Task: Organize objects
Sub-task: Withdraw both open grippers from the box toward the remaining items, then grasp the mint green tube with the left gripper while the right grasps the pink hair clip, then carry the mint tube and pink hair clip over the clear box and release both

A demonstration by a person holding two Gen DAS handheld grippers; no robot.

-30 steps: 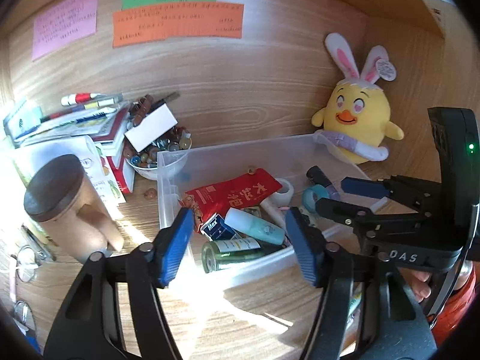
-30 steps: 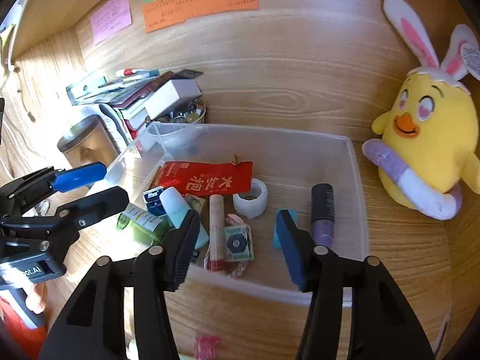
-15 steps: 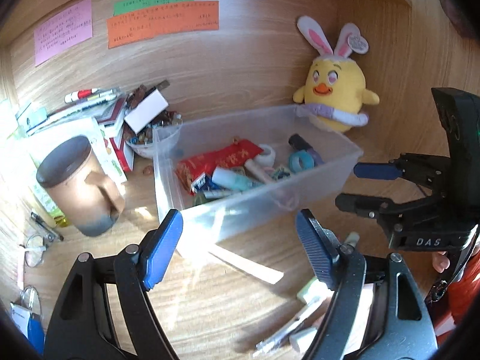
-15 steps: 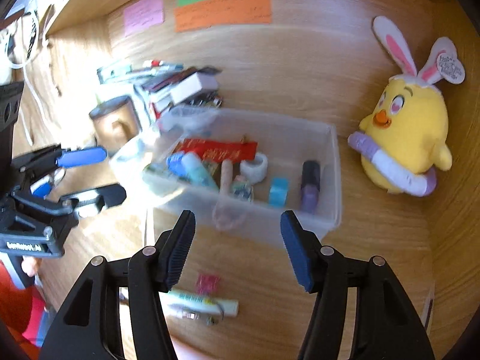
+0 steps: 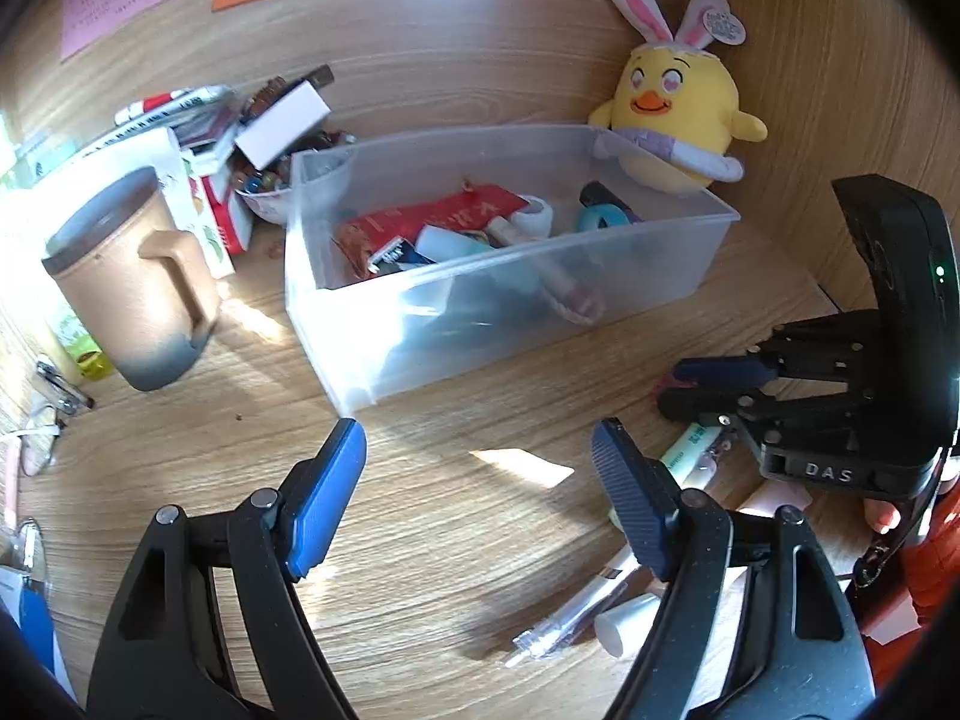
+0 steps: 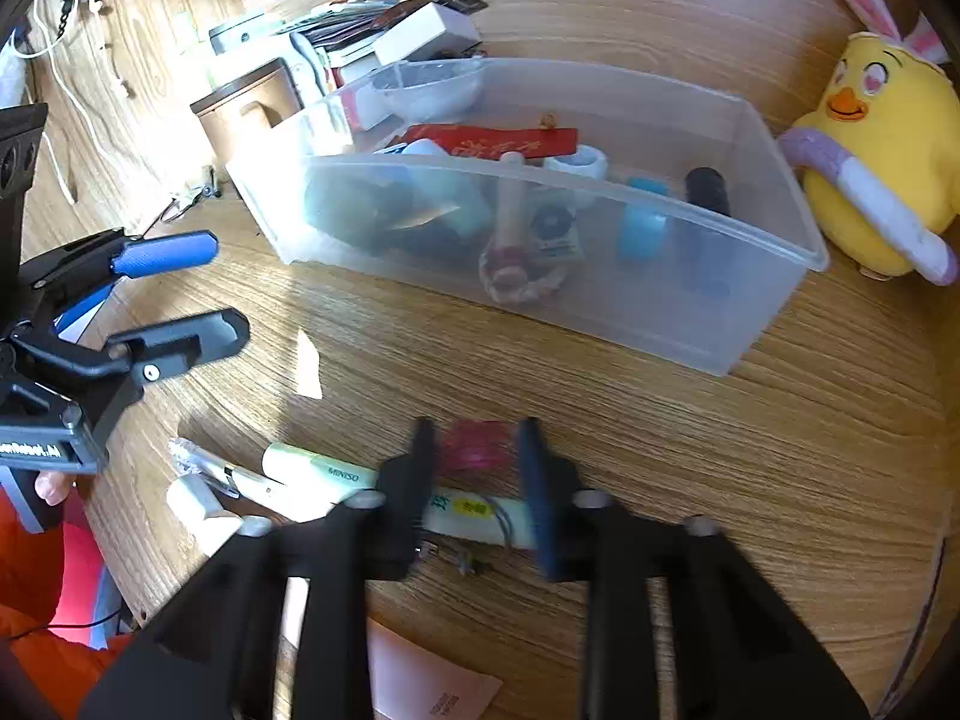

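Now pick-up step: right gripper (image 6: 474,459), jaws just closing, pinches small pink translucent item (image 6: 477,443) in front of clear plastic bin (image 6: 774,192); left gripper (image 5: 480,483) hangs released, nothing between jaws. Next: lift, carry into bin.

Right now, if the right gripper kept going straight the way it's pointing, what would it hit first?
Most likely the pink item lying on the desk between the right gripper fingers, then the desk itself. Depth is hard to judge.

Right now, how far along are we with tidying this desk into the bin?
Partly done: the bin already holds a red packet and other bits. In hand: the right gripper has just been closing its jaws on a pink item on the desk. Still to go: a pale green tube and a pen lie beside it; the left gripper is open and empty.
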